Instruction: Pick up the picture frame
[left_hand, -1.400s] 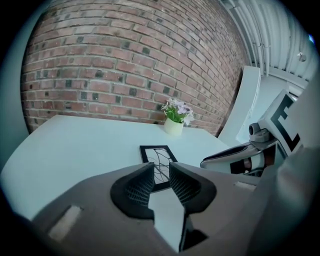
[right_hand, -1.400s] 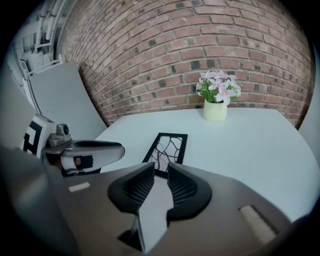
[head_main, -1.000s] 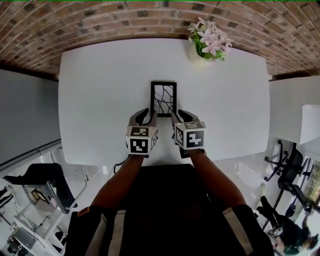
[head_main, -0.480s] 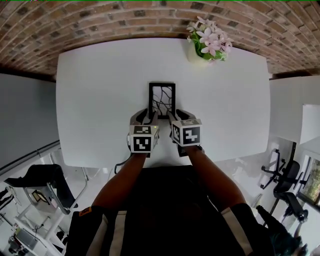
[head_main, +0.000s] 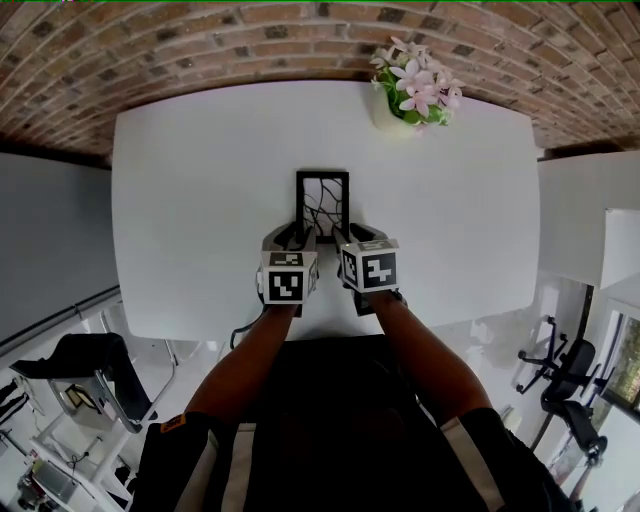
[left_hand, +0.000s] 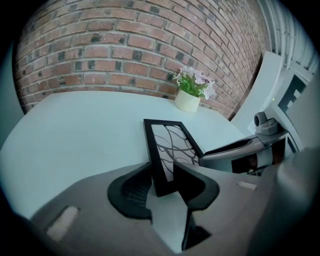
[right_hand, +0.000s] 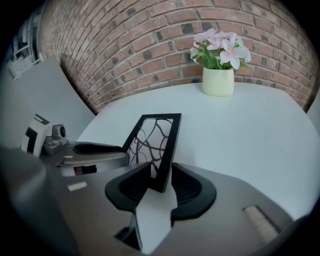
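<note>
Black and narrow-rimmed, the picture frame (head_main: 322, 205) lies flat on the white desk (head_main: 200, 200), a little above the centre of the head view. Its long axis runs from lower to upper in that view, straight away from us, and its short near edge faces both tools.

That near edge is what the coming move turns on. The left hand-held gripper (head_main: 291, 238) sits at the frame's lower left corner and the right hand-held gripper (head_main: 350, 238) at its lower right, so neither is nearer than the other. In the left gripper view the jaws of the left hand-held gripper (left_hand: 162, 172) stand apart with the frame's left rail and corner between them. In the right gripper view the right hand-held gripper (right_hand: 160, 172) straddles the right rail the same way. We see slivers of desk in both gaps, so we judge both released rather than clamped, with the frame resting on the desk.

Inside the rim we see a pale panel crossed by thin black curving lines, like branches or cracks. The rails look slim and hard, so we judge that a grip would need to close squarely across each one.
</note>
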